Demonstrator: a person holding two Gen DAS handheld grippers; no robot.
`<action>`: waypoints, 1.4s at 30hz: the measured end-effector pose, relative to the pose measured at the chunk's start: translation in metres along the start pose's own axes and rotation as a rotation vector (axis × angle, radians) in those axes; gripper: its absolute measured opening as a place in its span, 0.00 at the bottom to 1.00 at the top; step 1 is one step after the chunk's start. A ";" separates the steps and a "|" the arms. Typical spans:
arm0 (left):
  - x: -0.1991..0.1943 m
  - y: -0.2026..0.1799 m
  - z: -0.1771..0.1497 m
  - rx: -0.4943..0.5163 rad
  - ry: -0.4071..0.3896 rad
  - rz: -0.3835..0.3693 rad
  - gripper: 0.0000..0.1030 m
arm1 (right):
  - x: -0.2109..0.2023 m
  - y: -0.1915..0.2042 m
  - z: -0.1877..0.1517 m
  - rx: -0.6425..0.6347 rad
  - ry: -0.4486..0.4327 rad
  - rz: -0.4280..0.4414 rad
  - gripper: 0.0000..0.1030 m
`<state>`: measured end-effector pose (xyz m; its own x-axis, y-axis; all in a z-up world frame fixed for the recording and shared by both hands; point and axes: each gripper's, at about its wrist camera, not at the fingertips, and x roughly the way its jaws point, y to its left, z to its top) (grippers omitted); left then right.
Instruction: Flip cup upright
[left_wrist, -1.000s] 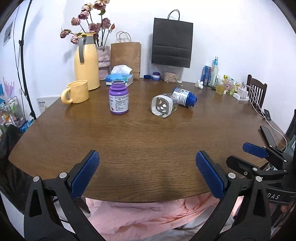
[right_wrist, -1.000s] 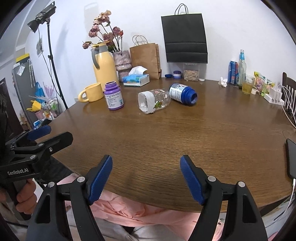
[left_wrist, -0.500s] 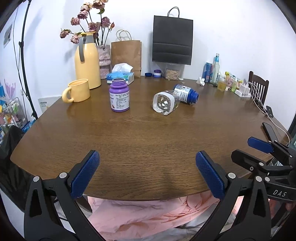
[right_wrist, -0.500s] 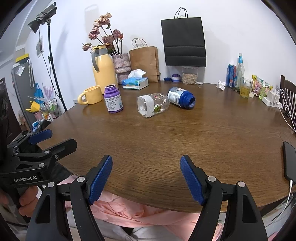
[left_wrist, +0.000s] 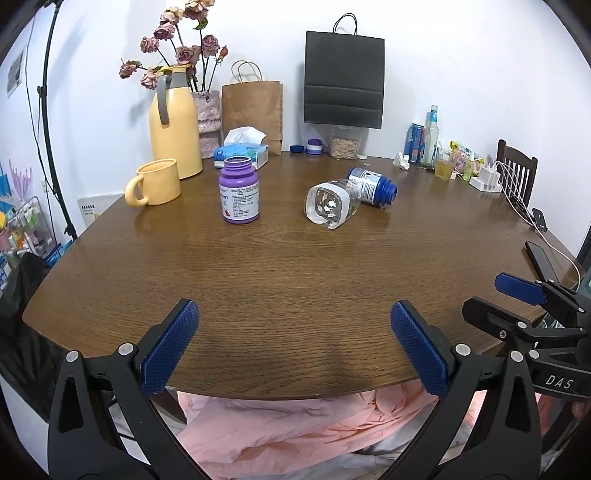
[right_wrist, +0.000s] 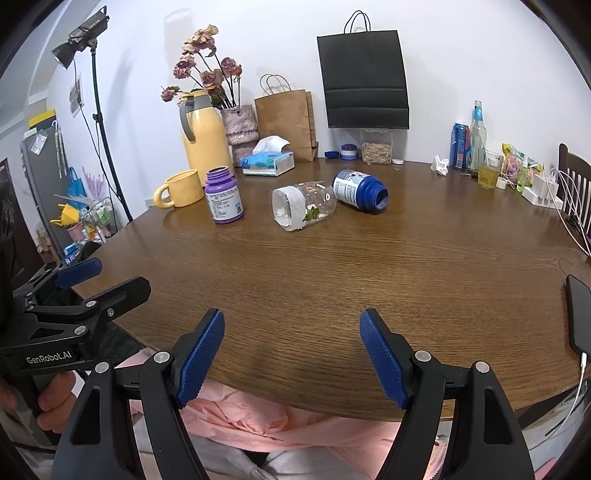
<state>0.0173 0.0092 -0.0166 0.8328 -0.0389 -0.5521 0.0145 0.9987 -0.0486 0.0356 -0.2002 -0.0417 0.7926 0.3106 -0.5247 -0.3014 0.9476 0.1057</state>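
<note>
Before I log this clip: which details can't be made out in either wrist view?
- Purple bottle label: print too small, both views.
- Clear jar mouth: faces away, left view; blue bottle crowds it, right view.
- Phone: cut by frame edge, right view.
- Table near edge: partly behind gripper fingers, both views.

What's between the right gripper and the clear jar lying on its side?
Only bare wooden table between right gripper and clear jar, in the right wrist view.

bare near table, blue bottle crowds cup
</note>
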 end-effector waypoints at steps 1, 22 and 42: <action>0.000 0.000 0.000 0.001 0.002 0.000 1.00 | 0.000 0.000 0.000 0.000 0.000 0.000 0.78; -0.001 0.001 0.000 0.012 -0.001 -0.003 1.00 | -0.001 0.000 0.001 -0.002 0.003 -0.001 0.78; 0.002 0.001 -0.001 0.014 0.014 -0.007 1.00 | 0.000 -0.001 -0.001 -0.001 0.009 0.003 0.78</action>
